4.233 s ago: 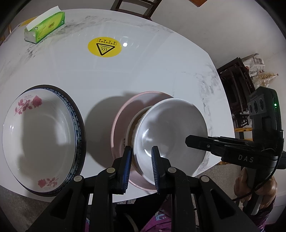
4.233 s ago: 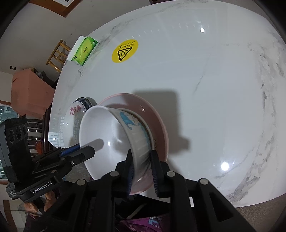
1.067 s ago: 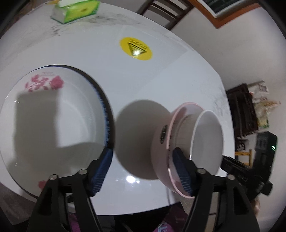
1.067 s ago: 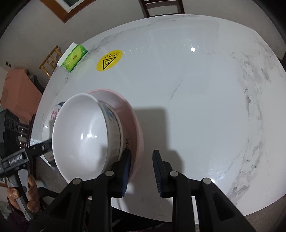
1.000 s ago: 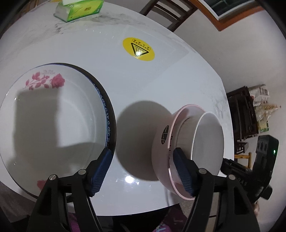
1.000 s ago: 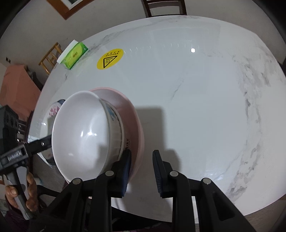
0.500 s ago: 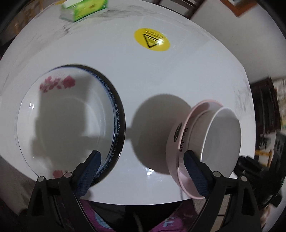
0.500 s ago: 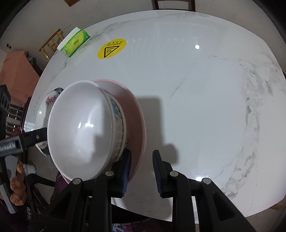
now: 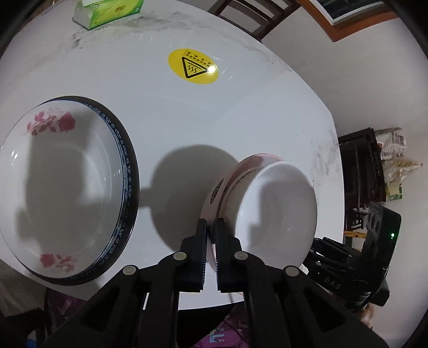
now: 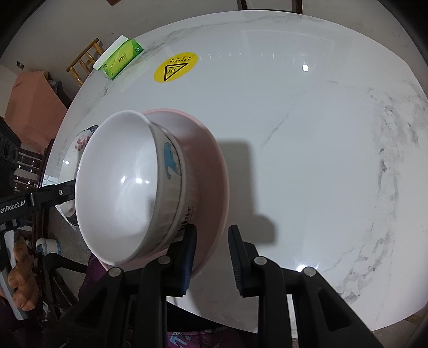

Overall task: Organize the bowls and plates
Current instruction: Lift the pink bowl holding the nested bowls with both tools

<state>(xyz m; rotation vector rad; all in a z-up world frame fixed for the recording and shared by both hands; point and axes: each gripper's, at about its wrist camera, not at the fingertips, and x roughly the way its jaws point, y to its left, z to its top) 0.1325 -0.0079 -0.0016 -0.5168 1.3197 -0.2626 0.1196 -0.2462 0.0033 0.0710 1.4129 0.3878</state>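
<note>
A pink bowl (image 9: 218,187) (image 10: 206,171) with a white bowl (image 9: 278,211) (image 10: 117,182) nested inside hangs tilted over the near edge of the white marble table (image 9: 240,112). My left gripper (image 9: 211,223) is shut on the pink bowl's near rim. My right gripper (image 10: 211,230) grips the same rim from the other side, one pad inside and one outside. A floral plate (image 9: 67,187) (image 10: 81,142) lies on a dark blue-rimmed plate (image 9: 131,192) at the left.
A green tissue box (image 9: 109,12) (image 10: 120,59) and a yellow warning sticker (image 9: 193,66) (image 10: 175,67) are at the far side. A chair (image 9: 254,16) stands behind the table, dark shelving (image 9: 361,171) to the right. A person's hand (image 10: 21,281) holds the left gripper.
My left gripper was wide open beside the pink bowl and has closed onto its rim. The right gripper kept its hold, and the bowls stayed tilted.
</note>
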